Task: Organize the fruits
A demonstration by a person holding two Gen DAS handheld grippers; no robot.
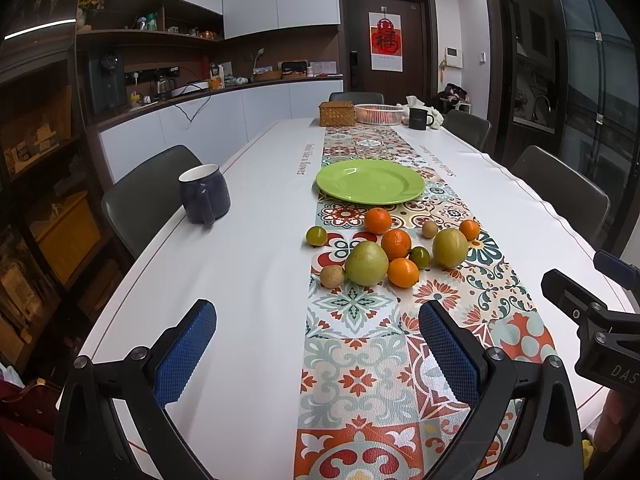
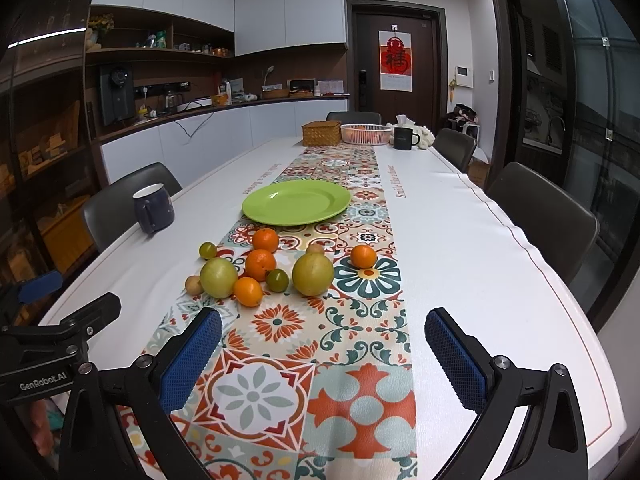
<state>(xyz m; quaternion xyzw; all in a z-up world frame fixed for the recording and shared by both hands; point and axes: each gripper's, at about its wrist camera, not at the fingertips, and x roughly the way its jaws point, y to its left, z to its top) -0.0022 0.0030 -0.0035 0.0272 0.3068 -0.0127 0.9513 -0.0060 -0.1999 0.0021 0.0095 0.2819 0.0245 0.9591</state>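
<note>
the left tongs (image 1: 316, 344) and right tongs (image 2: 324, 352) hang wide apart and hold nothing, low over the near end of the tabletop (image 1: 248, 280). just beyond them the fruits (image 1: 394, 254) sit clustered on the patterned runner (image 2: 360, 400): two green guavas, four oranges, two small green-yellow fruits and two small brown ones, some touching. nothing stands between tongs and fruit. behind the cluster lies an empty green plate (image 2: 296, 202). a dark blue mug (image 1: 204, 194) stands well apart to the left. a woven box (image 2: 321, 133), a white basket (image 2: 366, 133) and a black mug (image 2: 404, 138) stand at the far end.
</note>
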